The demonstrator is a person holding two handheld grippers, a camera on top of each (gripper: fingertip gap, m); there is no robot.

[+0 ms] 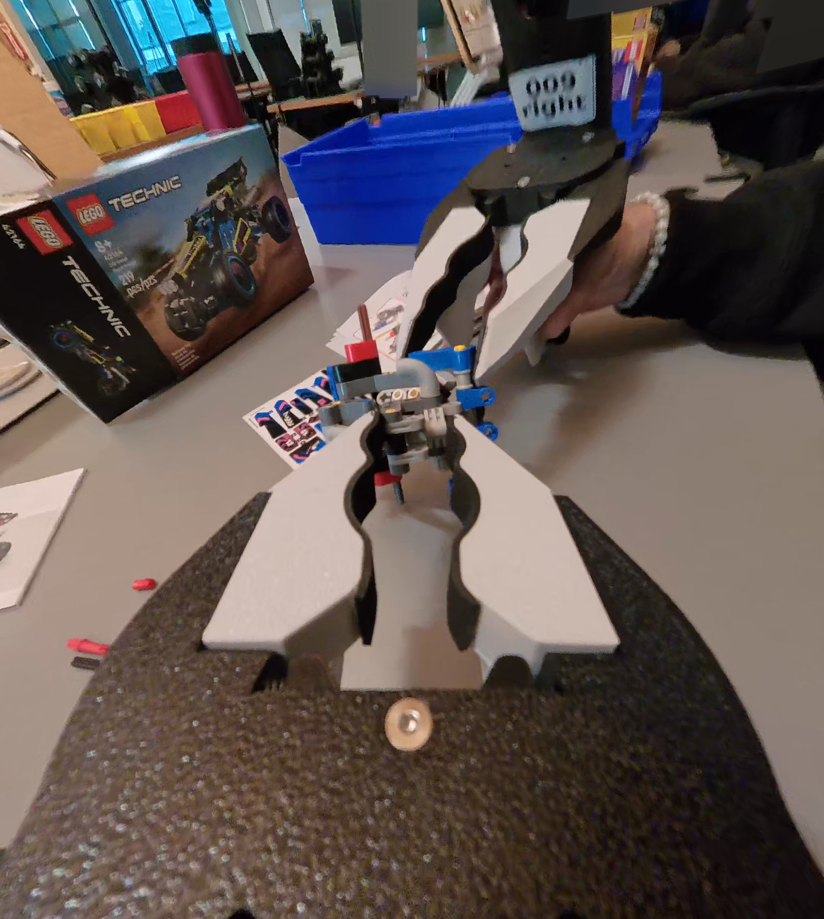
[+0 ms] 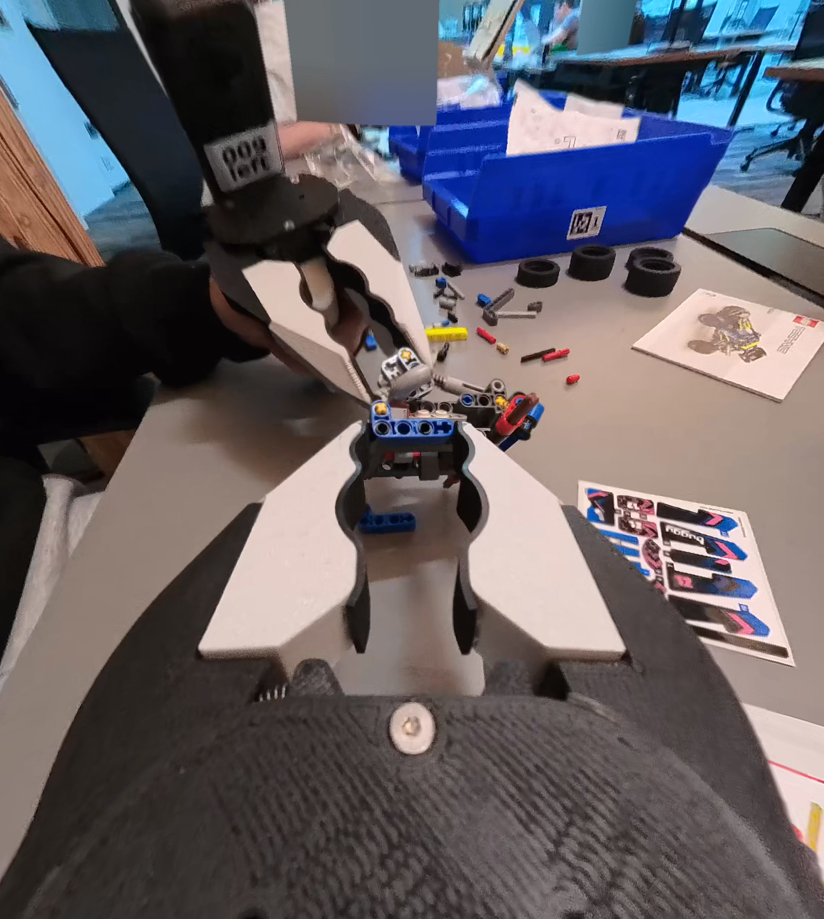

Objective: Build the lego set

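Observation:
A partly built Lego assembly [image 1: 400, 403] of grey, black and blue parts with a red piece and a brown axle is held above the grey table [image 1: 648, 497]. My left gripper [image 1: 415, 427] is shut on its near grey end. My right gripper [image 1: 445, 360] comes down from above and grips its blue far side. In the right wrist view my right gripper [image 2: 415, 430] is shut on the assembly's blue beam [image 2: 412, 427]. The left gripper [image 2: 397, 378] reaches in from the upper left and holds the grey end of the assembly [image 2: 474, 398].
Loose parts lie beyond: black tyres [image 2: 594, 261], a yellow beam [image 2: 445, 333], red pins [image 2: 556, 354], a blue beam [image 2: 387, 522]. A sticker sheet [image 2: 683, 562], booklet [image 2: 733, 343] and blue bins [image 2: 574, 199] sit around. The Lego box [image 1: 126, 268] stands at the left. Less than 4 cm separates the two grippers' tips.

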